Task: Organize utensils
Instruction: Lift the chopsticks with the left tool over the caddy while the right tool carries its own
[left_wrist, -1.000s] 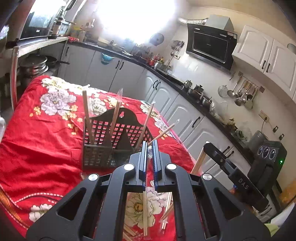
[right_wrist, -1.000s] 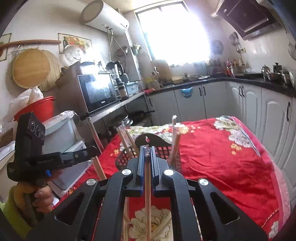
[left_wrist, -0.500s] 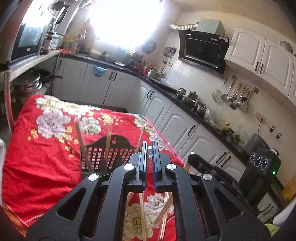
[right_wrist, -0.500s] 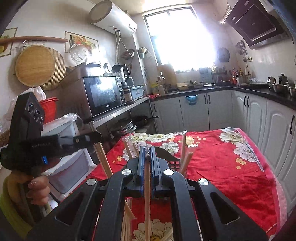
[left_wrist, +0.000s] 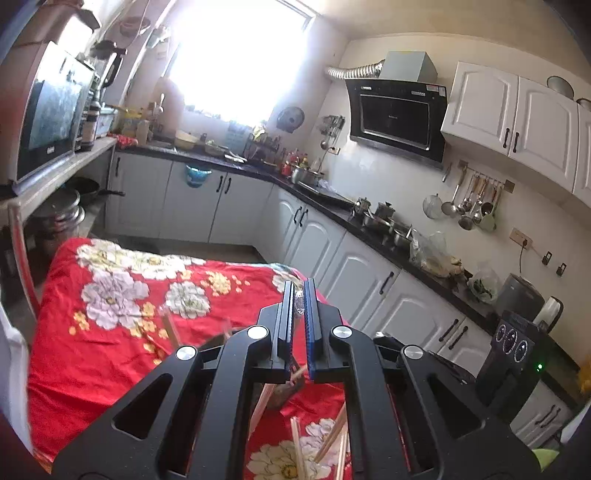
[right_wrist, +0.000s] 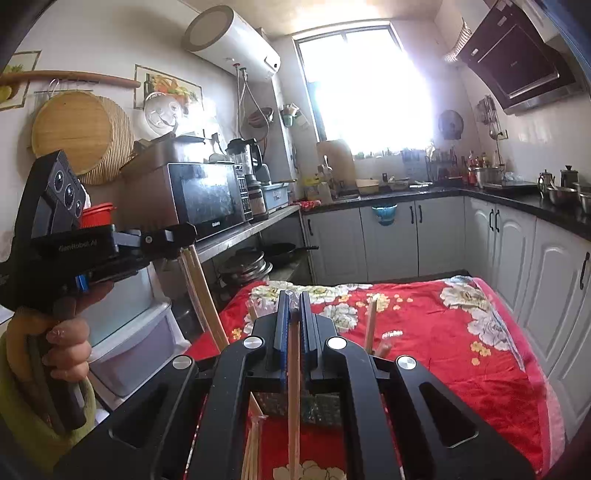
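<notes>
My left gripper (left_wrist: 299, 295) is shut on a wrapped chopstick whose crinkled tip (left_wrist: 298, 302) shows between the jaws; from the right wrist view (right_wrist: 184, 236) that chopstick (right_wrist: 203, 291) hangs down from it. My right gripper (right_wrist: 294, 300) is shut on a wooden chopstick (right_wrist: 293, 387) that runs down between the jaws. The dark mesh utensil holder (right_wrist: 321, 406) sits below and is mostly hidden behind the grippers; chopsticks (right_wrist: 370, 325) stand in it. Loose chopsticks (left_wrist: 297, 443) lie on the red floral tablecloth (left_wrist: 110, 332).
White kitchen cabinets (left_wrist: 314, 243) with a dark counter run behind and to the right of the table. A microwave (right_wrist: 207, 195) stands on a shelf at the left. White plastic drawers (right_wrist: 133, 339) stand beside the table.
Both grippers have risen well above the table, each still holding its chopstick. The holder has dropped low in both views and is now mostly hidden behind the gripper bodies.
</notes>
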